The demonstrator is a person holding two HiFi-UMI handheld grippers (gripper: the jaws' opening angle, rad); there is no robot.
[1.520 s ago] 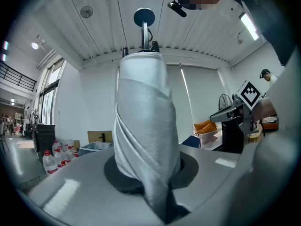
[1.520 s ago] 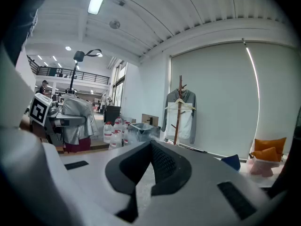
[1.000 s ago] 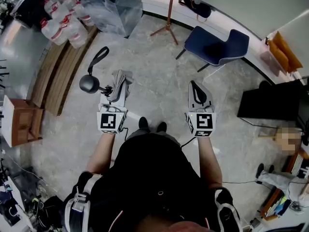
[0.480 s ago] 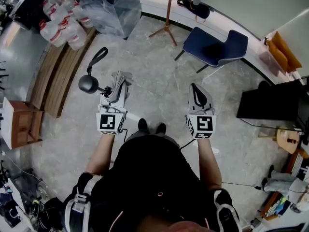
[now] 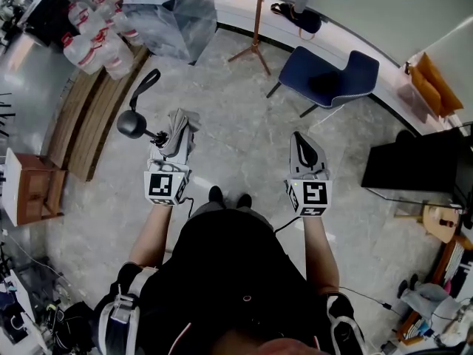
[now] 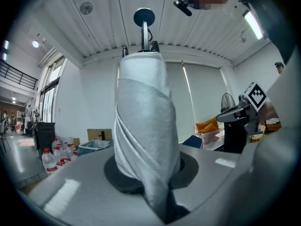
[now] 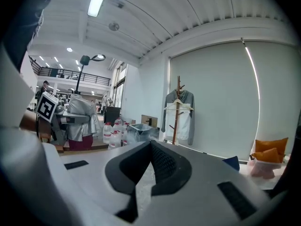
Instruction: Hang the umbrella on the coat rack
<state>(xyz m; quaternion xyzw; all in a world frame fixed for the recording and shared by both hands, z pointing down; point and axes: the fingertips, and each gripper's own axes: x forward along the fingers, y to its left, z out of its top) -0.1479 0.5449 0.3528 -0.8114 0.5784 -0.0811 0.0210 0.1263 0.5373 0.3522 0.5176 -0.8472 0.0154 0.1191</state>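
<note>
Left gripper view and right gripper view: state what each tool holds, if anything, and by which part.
Left tool grips the folded umbrella by its grey canopy, the black handle free. Right tool holds nothing.

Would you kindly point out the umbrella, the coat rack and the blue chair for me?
umbrella (image 6: 141, 135), left gripper view, folded grey canopy.
coat rack (image 7: 177, 121), right gripper view, wooden pole.
blue chair (image 5: 314, 65), head view, seat.

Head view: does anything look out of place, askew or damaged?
Nothing spilled or broken. The grip looks odd: the left gripper holds the folded grey umbrella by its cloth, not its black ball handle.
</note>
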